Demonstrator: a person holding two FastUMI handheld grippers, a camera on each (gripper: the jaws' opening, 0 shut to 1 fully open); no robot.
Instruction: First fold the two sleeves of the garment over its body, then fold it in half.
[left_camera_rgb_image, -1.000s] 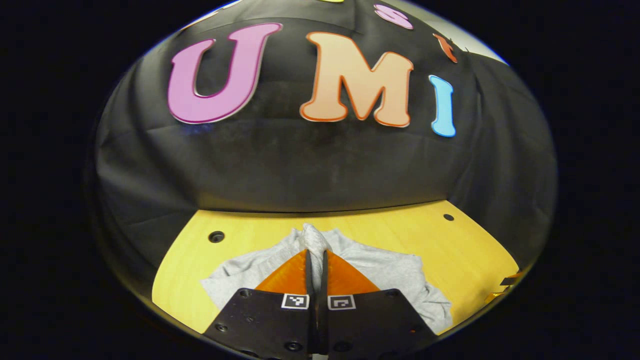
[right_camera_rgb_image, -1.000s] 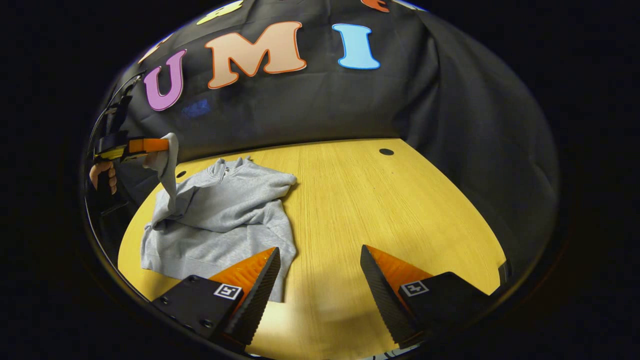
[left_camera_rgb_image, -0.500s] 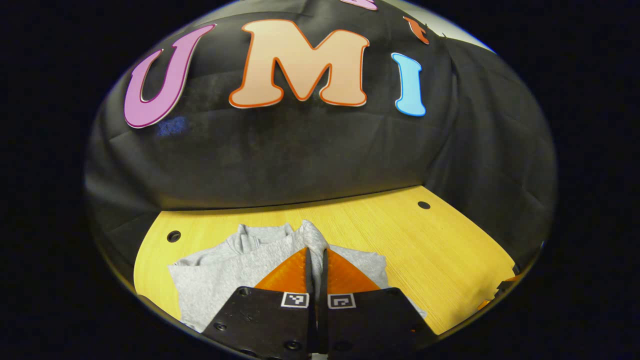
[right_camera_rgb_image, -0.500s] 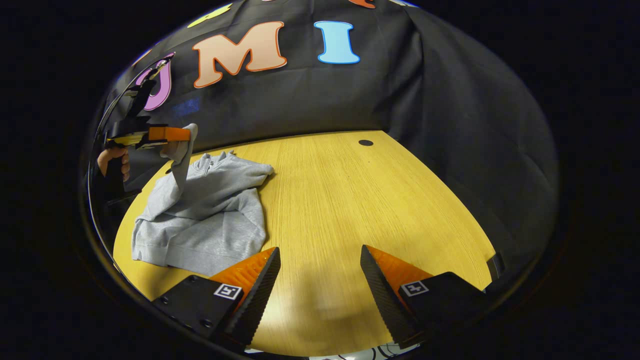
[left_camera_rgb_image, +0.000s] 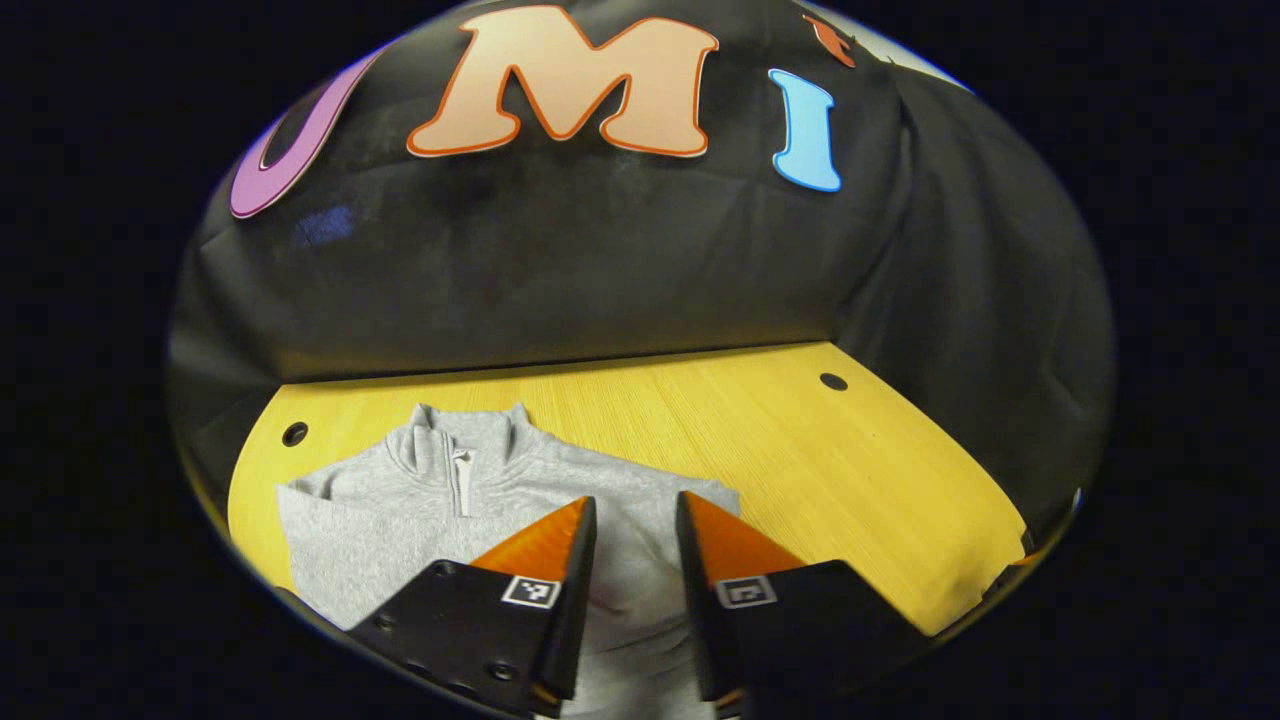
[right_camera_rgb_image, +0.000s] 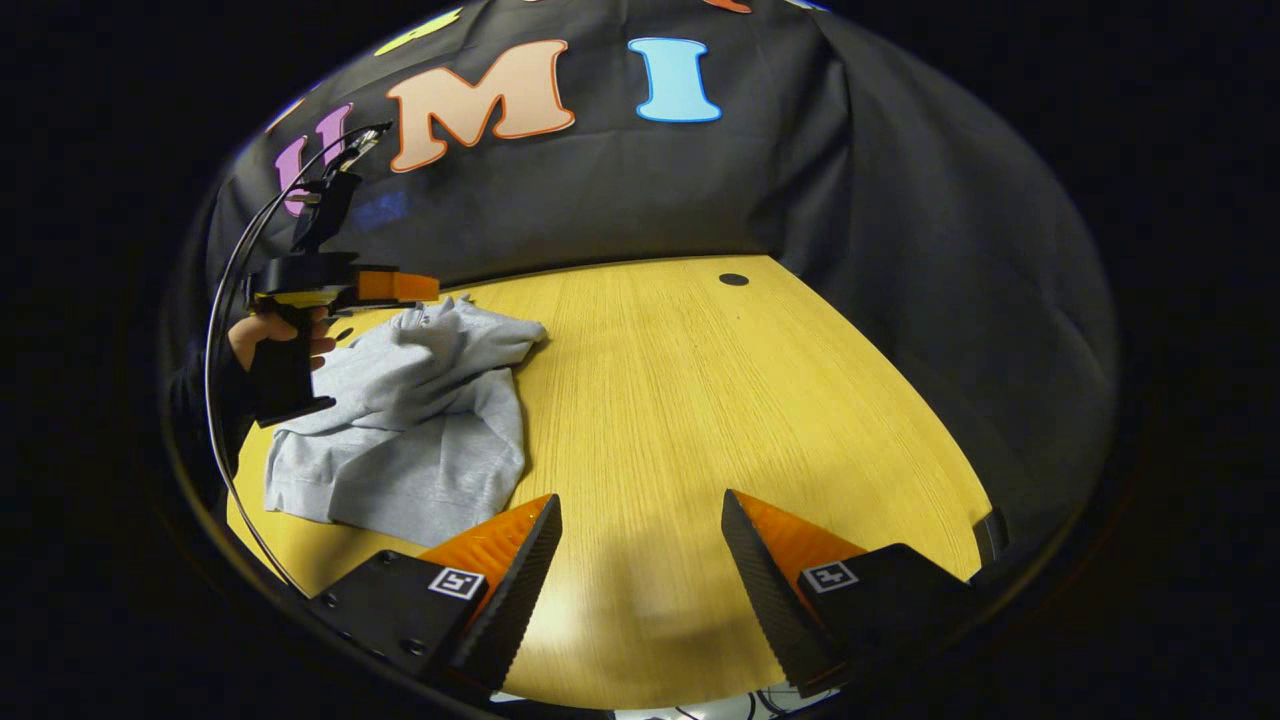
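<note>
A grey zip-neck sweatshirt (left_camera_rgb_image: 440, 500) lies on the yellow wooden table (left_camera_rgb_image: 800, 450), collar toward the back wall. My left gripper (left_camera_rgb_image: 635, 505) hovers open just above its body, with nothing between the fingers. In the right gripper view the same sweatshirt (right_camera_rgb_image: 420, 420) lies at the table's left side, with both sleeves folded over its body. A hand holds the left gripper (right_camera_rgb_image: 425, 288) above its collar end there. My right gripper (right_camera_rgb_image: 640, 505) stands open over bare table near the front edge, to the right of the sweatshirt's hem.
Small round holes (left_camera_rgb_image: 832, 381) (left_camera_rgb_image: 294, 433) pierce the tabletop near the back corners. The black cloth wall (right_camera_rgb_image: 900, 250) closes the booth behind and to the right. A cable (right_camera_rgb_image: 225, 330) loops from the left gripper.
My left gripper has opened and let go of the sleeve, which now lies on the sweatshirt's body. It has moved right over the garment. The right gripper has barely moved.
</note>
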